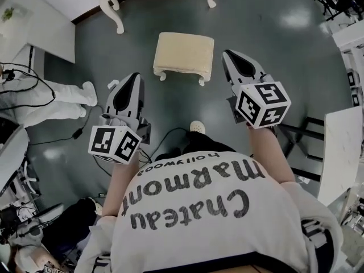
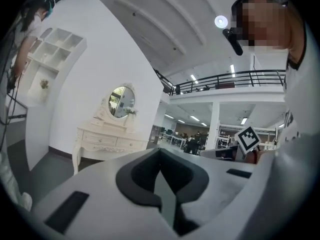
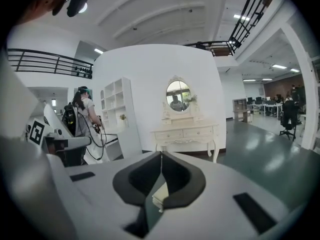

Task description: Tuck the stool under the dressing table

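Note:
A cream padded stool point(image 1: 183, 54) with short carved legs stands on the dark floor in front of me. Beyond it, at the top of the head view, show the white legs of the dressing table point(image 1: 114, 11). My left gripper point(image 1: 134, 76) hangs to the stool's lower left, apart from it, jaws shut and empty. My right gripper point(image 1: 229, 54) is just right of the stool's edge, also shut and empty. The left gripper view shows the dressing table point(image 2: 106, 140) with its oval mirror beyond the shut left gripper point(image 2: 160, 152). A sliver of the stool point(image 3: 159, 197) peeks below the right gripper point(image 3: 161, 155), the dressing table point(image 3: 186, 133) behind.
A person in white point(image 1: 54, 98) stands at the left with black cables point(image 1: 57, 138) on the floor. A white shelf unit point(image 3: 118, 115) stands left of the dressing table. A black frame point(image 1: 301, 134) and a white panel point(image 1: 341, 152) are at the right.

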`<action>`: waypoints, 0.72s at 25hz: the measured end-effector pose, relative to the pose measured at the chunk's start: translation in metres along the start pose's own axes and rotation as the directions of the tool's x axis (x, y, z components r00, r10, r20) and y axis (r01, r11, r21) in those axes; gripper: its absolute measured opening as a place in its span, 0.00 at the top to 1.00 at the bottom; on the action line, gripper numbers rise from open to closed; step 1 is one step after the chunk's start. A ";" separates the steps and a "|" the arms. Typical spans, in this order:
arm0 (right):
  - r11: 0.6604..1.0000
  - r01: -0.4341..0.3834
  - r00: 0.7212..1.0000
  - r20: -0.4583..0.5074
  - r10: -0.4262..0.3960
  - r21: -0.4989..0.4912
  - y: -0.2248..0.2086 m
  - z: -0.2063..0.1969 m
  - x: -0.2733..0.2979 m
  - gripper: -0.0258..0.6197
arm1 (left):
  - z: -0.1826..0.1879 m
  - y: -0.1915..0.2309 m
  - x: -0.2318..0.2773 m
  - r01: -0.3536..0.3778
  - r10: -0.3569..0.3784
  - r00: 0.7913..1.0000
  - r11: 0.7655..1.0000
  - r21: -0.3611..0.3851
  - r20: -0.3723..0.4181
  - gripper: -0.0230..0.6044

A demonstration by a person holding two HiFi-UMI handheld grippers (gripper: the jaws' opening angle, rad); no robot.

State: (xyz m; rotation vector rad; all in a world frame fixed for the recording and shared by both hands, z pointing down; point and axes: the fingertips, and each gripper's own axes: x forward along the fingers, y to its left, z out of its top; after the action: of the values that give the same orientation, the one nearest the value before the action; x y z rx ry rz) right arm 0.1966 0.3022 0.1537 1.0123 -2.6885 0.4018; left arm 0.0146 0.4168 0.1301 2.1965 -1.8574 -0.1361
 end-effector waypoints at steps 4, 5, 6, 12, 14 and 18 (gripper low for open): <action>1.000 -0.028 1.000 -0.014 0.028 -0.011 -0.042 0.010 0.029 0.92 | 0.001 -0.002 0.048 0.005 -0.004 1.000 1.000 -0.025 0.025 0.93; 0.999 -0.034 0.999 -0.018 0.034 -0.014 -0.051 0.011 0.036 0.92 | 0.000 0.000 0.058 -0.005 0.006 1.000 1.000 -0.029 0.029 0.93; 0.999 -0.039 0.999 -0.023 0.039 -0.014 -0.059 0.011 0.042 0.92 | -0.001 0.002 0.066 -0.014 0.015 0.999 1.000 -0.028 0.028 0.93; 0.999 -0.051 0.996 -0.078 0.052 0.017 -0.082 -0.005 0.076 0.92 | -0.023 0.019 0.092 -0.047 0.046 0.998 0.999 -0.020 -0.051 0.93; 0.998 -0.047 0.994 -0.099 0.050 0.032 -0.088 -0.014 0.084 0.92 | -0.028 0.025 0.098 -0.049 0.047 0.996 0.999 -0.021 -0.072 0.93; 0.998 -0.048 0.992 -0.118 0.054 0.049 -0.103 -0.032 0.077 0.92 | -0.044 0.013 0.109 -0.047 0.046 0.994 0.999 -0.011 -0.099 0.93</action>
State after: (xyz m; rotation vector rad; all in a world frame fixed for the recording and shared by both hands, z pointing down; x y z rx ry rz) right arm 0.2130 0.1920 0.2251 0.9032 -2.6134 0.5193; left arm 0.0315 0.3145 0.1858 2.1096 -1.8467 -0.0305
